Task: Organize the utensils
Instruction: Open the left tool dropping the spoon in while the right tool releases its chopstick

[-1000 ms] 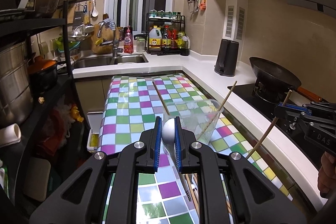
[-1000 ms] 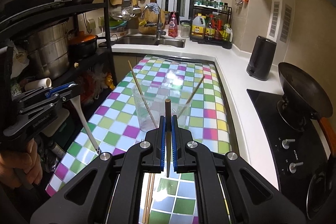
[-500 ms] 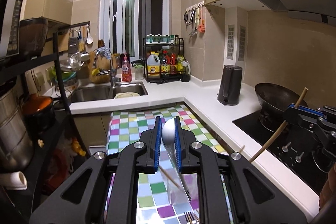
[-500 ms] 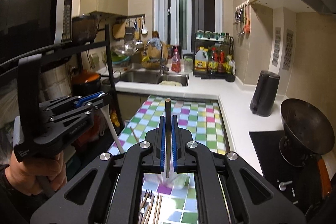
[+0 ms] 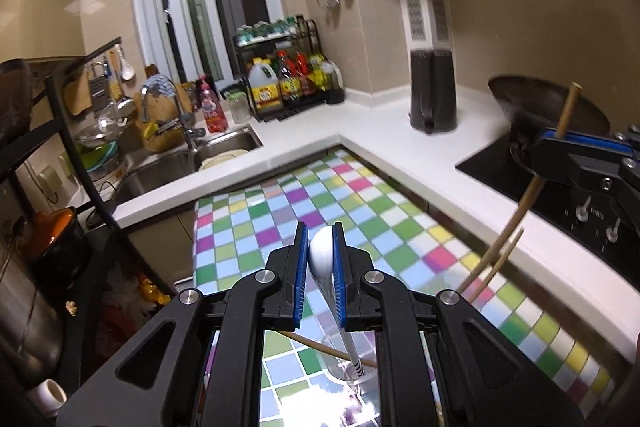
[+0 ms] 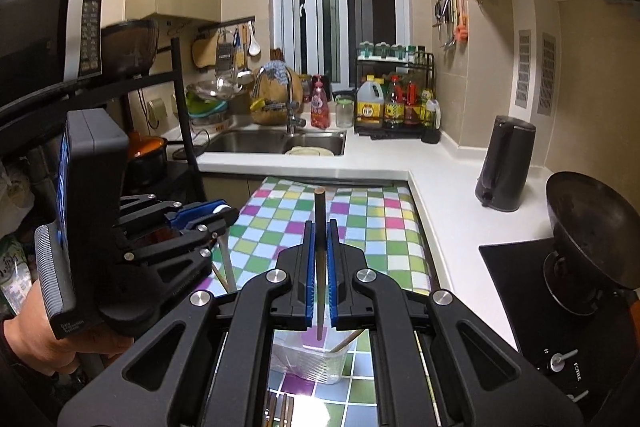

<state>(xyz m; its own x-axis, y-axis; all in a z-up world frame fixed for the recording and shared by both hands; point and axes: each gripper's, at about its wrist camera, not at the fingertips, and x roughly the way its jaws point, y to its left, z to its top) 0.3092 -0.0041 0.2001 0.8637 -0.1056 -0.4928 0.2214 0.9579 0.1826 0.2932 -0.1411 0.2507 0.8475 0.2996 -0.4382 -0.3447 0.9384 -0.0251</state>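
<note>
Home kitchen: sink [image 6: 276,141], wok [image 6: 588,223], condiment rack [image 6: 396,99].

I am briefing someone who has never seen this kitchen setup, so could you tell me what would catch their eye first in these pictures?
First, the checkered tablecloth in bright colours, spread on the surface below both grippers. Next, the left gripper shut on a white spoon and the right gripper shut on an upright wooden chopstick, both above a clear plastic cup already holding chopsticks. On the right, a black wok sits on the stove.
</note>
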